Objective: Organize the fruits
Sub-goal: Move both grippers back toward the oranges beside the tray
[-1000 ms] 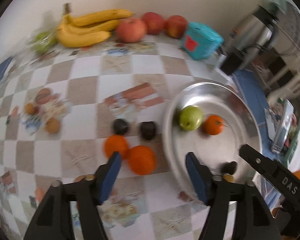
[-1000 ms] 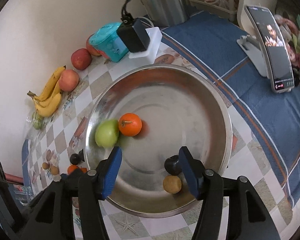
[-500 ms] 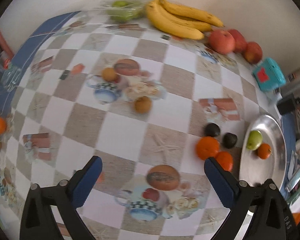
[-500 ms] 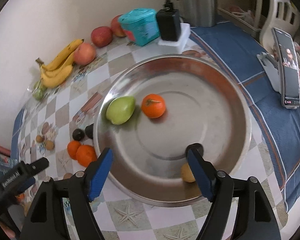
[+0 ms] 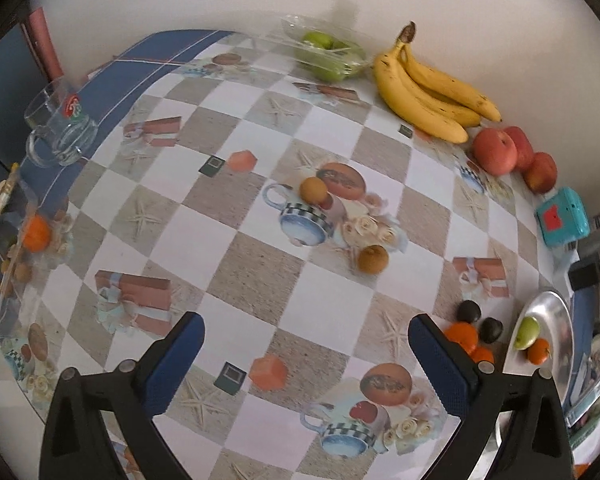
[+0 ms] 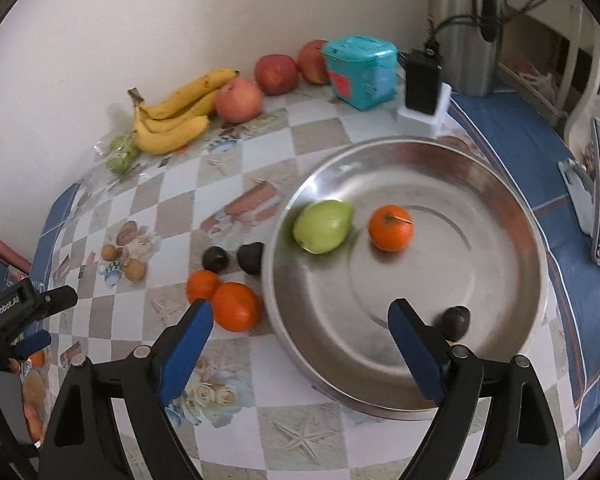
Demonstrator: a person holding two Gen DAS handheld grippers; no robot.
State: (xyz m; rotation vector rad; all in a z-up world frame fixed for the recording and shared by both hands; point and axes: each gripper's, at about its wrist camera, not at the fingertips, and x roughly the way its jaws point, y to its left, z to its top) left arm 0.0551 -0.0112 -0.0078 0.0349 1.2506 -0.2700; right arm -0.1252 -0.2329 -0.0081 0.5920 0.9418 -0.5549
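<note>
Your left gripper (image 5: 306,354) and right gripper (image 6: 300,336) both gape wide, holding nothing. The bowl (image 6: 500,360) holds a green fruit (image 6: 323,226), one orange (image 6: 391,227) and a dark fruit (image 6: 454,322); two oranges (image 6: 236,306) lie just beside it.

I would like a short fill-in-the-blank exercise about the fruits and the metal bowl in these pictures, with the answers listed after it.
1. The green pear-shaped fruit lies inside the round metal bowl, next to one small ____ fruit.
2. The two dark avocados lie on the checkered tablecloth, just ____ the bowl.
3. The yellow bananas rest against the ____.
4. The right gripper is ____ and holds nothing.

Answers: orange; outside; wall; open
</note>
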